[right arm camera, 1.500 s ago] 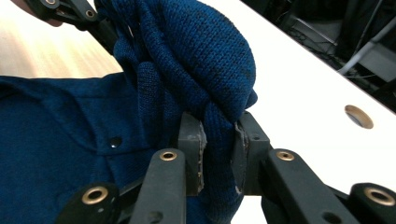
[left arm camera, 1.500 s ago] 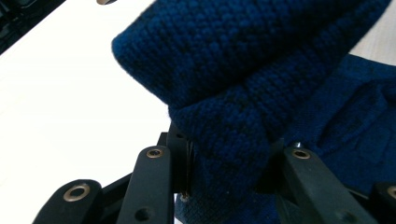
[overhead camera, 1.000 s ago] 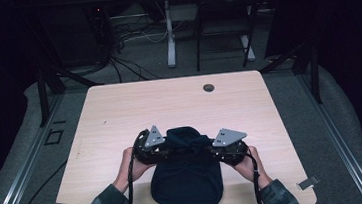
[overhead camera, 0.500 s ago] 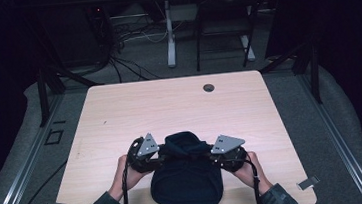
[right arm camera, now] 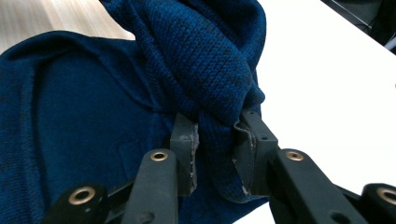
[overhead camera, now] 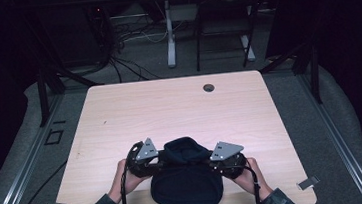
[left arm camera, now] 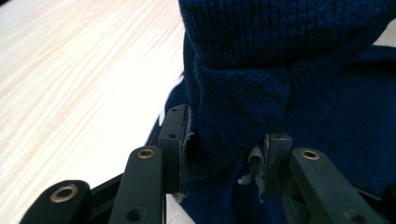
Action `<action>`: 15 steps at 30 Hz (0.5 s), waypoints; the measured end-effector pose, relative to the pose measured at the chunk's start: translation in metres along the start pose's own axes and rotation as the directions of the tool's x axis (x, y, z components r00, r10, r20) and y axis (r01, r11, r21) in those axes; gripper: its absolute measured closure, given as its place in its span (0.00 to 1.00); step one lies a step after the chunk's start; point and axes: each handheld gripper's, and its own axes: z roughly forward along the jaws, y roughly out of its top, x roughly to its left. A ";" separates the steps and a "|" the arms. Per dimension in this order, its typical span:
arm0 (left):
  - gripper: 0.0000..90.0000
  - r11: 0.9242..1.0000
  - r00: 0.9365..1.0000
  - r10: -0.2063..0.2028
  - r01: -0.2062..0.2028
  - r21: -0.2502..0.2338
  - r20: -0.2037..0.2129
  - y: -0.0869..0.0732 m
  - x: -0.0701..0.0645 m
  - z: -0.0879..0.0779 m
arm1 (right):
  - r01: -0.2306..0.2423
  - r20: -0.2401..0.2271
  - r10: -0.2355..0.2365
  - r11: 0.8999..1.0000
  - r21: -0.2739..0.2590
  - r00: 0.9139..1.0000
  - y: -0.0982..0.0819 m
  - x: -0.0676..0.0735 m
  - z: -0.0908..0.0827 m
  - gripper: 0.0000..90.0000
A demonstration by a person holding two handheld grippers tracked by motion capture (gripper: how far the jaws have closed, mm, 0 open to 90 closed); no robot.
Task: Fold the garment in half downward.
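Sat at the near edge of a pale wooden table (overhead camera: 169, 108), seen from the high view, with both forearms reaching in from the bottom of the frame. Left hand (overhead camera: 126, 175) wrapped around the rear of the left gripper (overhead camera: 160, 159), sleeve angled inward toward the centre. Right hand (overhead camera: 249, 176) likewise curled around the back of the right gripper (overhead camera: 210, 160), forearm slanted in from the lower right. Pointed toward each other, the two tools, each topped by a grey three-cornered plate tilted slightly up and facing the camera.

Lay between them a dark blue knitted garment (overhead camera: 187, 184), its main body flat on the table near the front edge, touching both grippers. Rose above that body a bunched upper fold, lifted and gathered into a rounded hump between the two plates.

In the left gripper view, jaws closed partway around a thick wad of the knitted garment (left arm camera: 243, 102), pads pressed into the cloth from both sides, the fold standing up and over the jaws. Showed bare wood grain to the left of that view.

In the right gripper view, jaws likewise clamped onto a bundled fold of the knitted garment (right arm camera: 205, 60), the gap between them packed with fabric, worn pad edges biting into the knit. Spread flat to the left of those jaws the rest of the cloth, bright tabletop to the right.

Marked the far middle of the table a small round hole (overhead camera: 209, 87), well apart from the hands.
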 end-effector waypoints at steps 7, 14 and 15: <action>0.69 0.999 1.000 -0.004 0.003 0.042 0.028 -0.007 -0.004 0.003 | 0.007 -0.025 -0.007 1.000 0.019 1.000 -0.005 0.008 0.001 0.75; 0.62 0.996 0.999 -0.006 0.002 0.084 0.043 -0.012 -0.008 0.002 | 0.016 -0.047 -0.014 0.999 0.044 0.999 -0.012 0.017 0.001 0.72; 0.61 0.996 0.999 -0.009 0.005 0.089 0.043 -0.013 -0.009 0.001 | 0.011 -0.058 -0.008 0.999 0.053 0.998 -0.014 0.018 0.001 0.71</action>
